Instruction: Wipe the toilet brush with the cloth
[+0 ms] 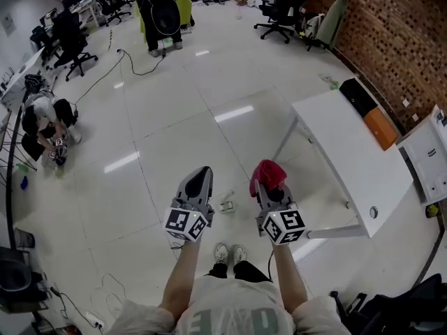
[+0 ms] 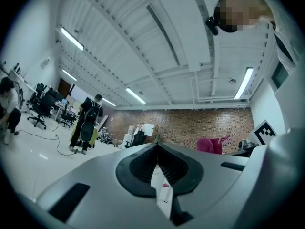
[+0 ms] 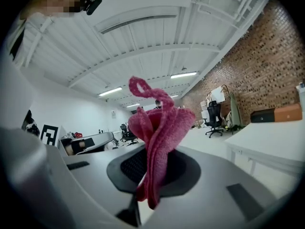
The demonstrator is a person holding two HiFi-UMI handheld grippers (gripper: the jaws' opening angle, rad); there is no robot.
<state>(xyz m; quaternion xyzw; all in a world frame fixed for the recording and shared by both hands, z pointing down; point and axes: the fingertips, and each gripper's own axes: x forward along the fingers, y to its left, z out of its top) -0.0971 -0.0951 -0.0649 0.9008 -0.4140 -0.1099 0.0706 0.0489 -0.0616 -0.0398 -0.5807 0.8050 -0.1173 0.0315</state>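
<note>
A pink cloth is bunched at the tip of my right gripper, whose jaws are shut on it. In the right gripper view the cloth stands up from between the jaws of my right gripper with a loop on top and a tail hanging below. My left gripper is held beside it at the same height, shut with nothing in it. The left gripper view shows my left gripper with its jaws together, and the cloth off to the right. No toilet brush shows in any view.
A white table stands to the right, by a brick wall. A small pale object lies on the tiled floor between the grippers. A person crouches at far left, another stands at the back, near office chairs.
</note>
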